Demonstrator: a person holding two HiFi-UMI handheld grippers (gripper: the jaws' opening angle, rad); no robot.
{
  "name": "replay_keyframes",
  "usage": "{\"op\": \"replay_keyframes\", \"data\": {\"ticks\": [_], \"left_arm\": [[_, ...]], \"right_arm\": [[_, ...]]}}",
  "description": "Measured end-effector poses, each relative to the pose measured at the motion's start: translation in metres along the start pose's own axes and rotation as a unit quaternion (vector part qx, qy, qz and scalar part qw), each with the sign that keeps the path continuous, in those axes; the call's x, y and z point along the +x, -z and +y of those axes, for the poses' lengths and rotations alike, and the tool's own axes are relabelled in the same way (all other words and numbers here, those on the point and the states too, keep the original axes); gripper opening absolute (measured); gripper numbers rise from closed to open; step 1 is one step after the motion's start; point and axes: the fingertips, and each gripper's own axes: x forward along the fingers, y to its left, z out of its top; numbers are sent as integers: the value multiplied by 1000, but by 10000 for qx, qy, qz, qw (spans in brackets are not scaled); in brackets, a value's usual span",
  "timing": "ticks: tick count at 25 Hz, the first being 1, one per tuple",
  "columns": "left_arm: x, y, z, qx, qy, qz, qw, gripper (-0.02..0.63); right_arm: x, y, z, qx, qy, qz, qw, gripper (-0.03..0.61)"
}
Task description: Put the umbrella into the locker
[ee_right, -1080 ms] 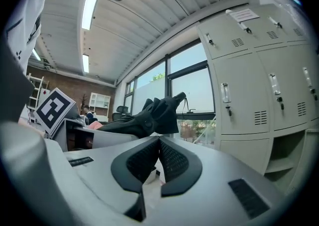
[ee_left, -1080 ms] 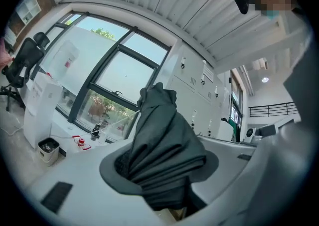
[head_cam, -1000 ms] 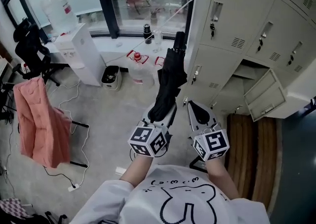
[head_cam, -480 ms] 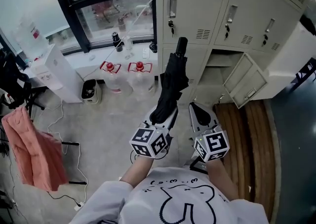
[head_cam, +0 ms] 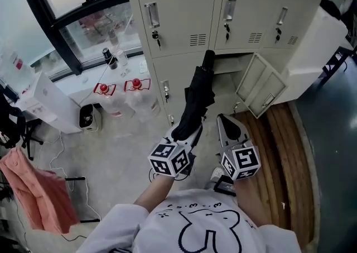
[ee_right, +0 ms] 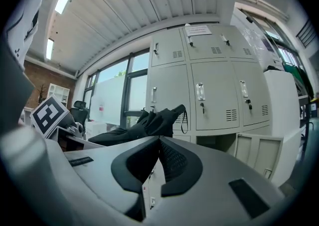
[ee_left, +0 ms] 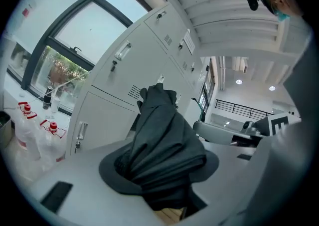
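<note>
One limp, pleated black fabric umbrella (head_cam: pixel 198 96)

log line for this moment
left gripper: shut on umbrella | right gripper: shut, empty | locker door: open | umbrella: outside locker

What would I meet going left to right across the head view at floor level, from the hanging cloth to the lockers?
Salmon-pink cloth on a rack → small dark bin → clear red-capped water jugs → folded black umbrella → open grey locker door.
</note>
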Motion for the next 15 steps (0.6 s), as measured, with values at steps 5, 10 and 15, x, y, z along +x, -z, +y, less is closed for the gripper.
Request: {"op": "replay_keyframes", "data": {"ticks": [5,10,15], "left_arm": [[40,25,1,-317,-32,368,9988,212],[77,52,2,-421,-148,785,9959,213],[121,69,2,-570,-396,1000,9926,213]], "right_arm": [[5,14,-36,110,36,116,9999,14],[12,35,-68,313,-70,363,9988,14],[22,43,-107,294,-255,492,9980,12]]}}
